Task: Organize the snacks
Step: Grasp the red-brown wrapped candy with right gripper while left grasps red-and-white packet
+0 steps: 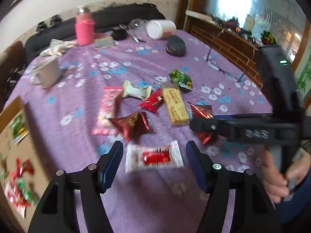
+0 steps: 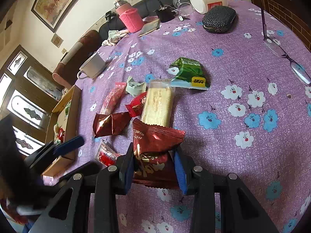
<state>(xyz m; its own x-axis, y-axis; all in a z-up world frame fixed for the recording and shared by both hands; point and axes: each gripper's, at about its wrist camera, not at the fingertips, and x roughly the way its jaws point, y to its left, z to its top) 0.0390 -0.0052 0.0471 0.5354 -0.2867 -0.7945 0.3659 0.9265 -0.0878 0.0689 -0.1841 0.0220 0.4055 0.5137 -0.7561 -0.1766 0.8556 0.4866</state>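
Right now the right gripper (image 2: 155,167) pinches a dark red snack packet (image 2: 155,147) at its near end, the rest jutting out over the purple tablecloth (image 2: 243,68). It looks light, crinkly and slippery, so a hold across the flat middle or a sealed edge should serve best. The left gripper (image 1: 154,163) tilts down with its fingers spread, and a white and red packet (image 1: 154,156) lies blurred between them, untouched. More snacks sit scattered further away, and a cardboard box (image 1: 11,147) at the left edge already holds some. The person's hand (image 1: 278,176) grips the right handle.
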